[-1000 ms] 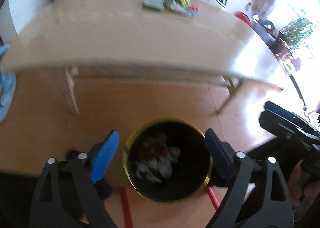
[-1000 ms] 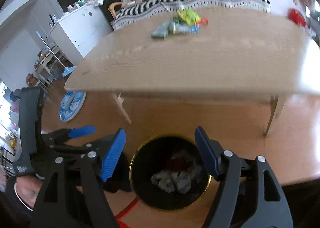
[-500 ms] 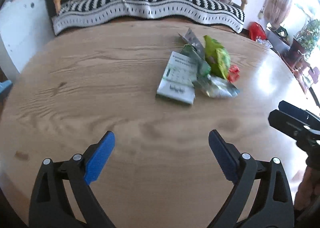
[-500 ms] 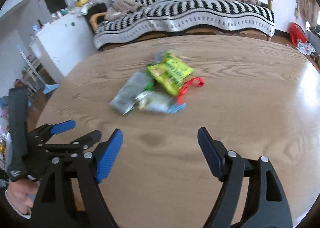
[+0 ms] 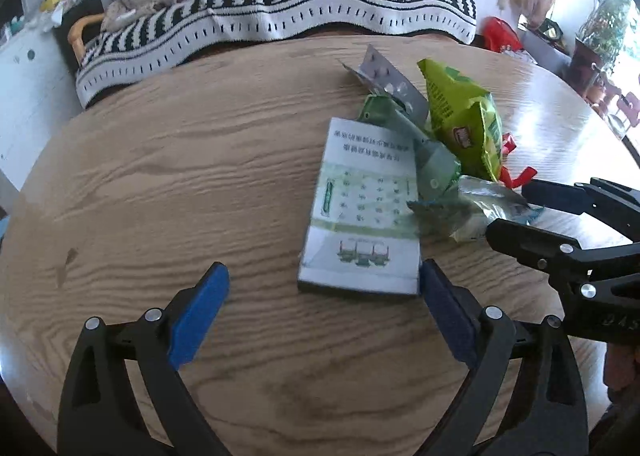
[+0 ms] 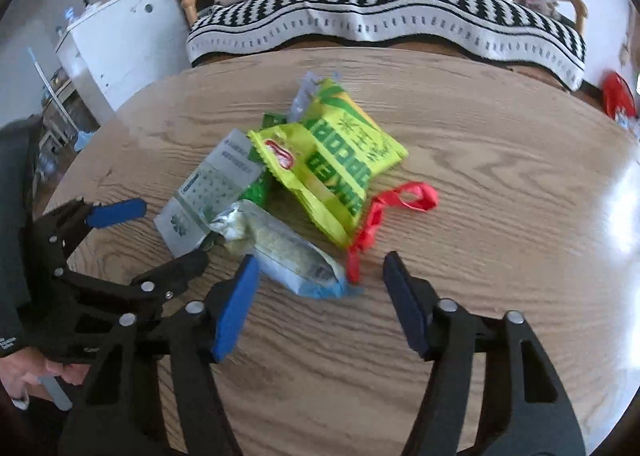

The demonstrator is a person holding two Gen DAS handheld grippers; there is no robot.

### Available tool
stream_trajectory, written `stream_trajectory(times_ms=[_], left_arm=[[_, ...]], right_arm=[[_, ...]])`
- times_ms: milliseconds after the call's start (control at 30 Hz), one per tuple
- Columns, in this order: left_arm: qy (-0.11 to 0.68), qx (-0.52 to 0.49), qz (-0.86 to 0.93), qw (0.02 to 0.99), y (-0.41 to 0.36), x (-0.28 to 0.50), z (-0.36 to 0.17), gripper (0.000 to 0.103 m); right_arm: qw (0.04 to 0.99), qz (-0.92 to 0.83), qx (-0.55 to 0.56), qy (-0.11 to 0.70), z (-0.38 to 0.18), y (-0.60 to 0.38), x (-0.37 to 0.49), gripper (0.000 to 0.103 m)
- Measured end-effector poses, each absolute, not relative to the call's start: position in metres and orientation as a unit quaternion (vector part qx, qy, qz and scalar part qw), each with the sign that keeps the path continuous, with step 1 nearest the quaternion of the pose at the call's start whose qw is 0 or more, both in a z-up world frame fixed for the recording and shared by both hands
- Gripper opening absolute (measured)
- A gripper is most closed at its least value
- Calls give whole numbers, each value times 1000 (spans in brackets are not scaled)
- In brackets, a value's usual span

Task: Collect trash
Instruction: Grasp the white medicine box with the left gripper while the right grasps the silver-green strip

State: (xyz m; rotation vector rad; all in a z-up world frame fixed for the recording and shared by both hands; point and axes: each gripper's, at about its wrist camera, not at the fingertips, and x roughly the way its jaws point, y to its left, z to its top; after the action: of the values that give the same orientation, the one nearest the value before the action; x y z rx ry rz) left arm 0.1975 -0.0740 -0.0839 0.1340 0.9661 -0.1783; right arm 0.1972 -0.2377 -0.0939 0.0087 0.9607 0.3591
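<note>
Wood-grain counter point(image 5: 160, 184) carries one small heap of trash, and both tongs hover above it with their blue pads wide apart, gripping nothing. The left tongs point(image 5: 320, 312) sit just short of one flat white-and-green box point(image 5: 360, 216), its near edge between the two pads. The right tongs point(image 6: 316, 296) face one silvery crumpled wrapper point(image 6: 280, 248) with a blue end (it lies nearest of all), which reaches in between the pads.

Counted across the heap: one box, one silvery wrapper, one yellow-green snack bag point(image 6: 336, 164) lying over the middle, one red ribbon-like strip point(image 6: 384, 212) touching the bag's right side, one grey blister pack point(image 5: 388, 80) at the far end, and one dark green wrapper point(image 5: 432, 160) wedged between box and bag. All six touch or overlap.

Beyond the counter stands one sofa under a black-and-white striped throw point(image 5: 280, 8).
</note>
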Motion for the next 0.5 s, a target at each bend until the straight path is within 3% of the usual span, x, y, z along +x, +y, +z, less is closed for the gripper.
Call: stream_trajectory(times_ms=[33, 67, 100, 433, 467, 500], left_arm=[[463, 67, -88, 880, -75, 198, -83, 93], [463, 68, -90, 879, -76, 199, -83, 93], [464, 68, -91, 879, -76, 199, -83, 93], [462, 72, -81, 880, -78, 198, -84, 90], [461, 69, -86, 881, -79, 197, -84, 83], [459, 65, -90, 881, -79, 197, -83, 69]], right_arm=[[871, 178, -2, 457, -94, -235, 197, 47], [871, 181, -9, 456, -94, -232, 195, 29], [870, 186, -15, 457, -95, -229, 194, 20], [867, 200, 13, 457, -74, -234, 160, 17], [868, 198, 19, 455, -70, -238, 156, 17], [869, 197, 27, 454, -66, -242, 150, 17]])
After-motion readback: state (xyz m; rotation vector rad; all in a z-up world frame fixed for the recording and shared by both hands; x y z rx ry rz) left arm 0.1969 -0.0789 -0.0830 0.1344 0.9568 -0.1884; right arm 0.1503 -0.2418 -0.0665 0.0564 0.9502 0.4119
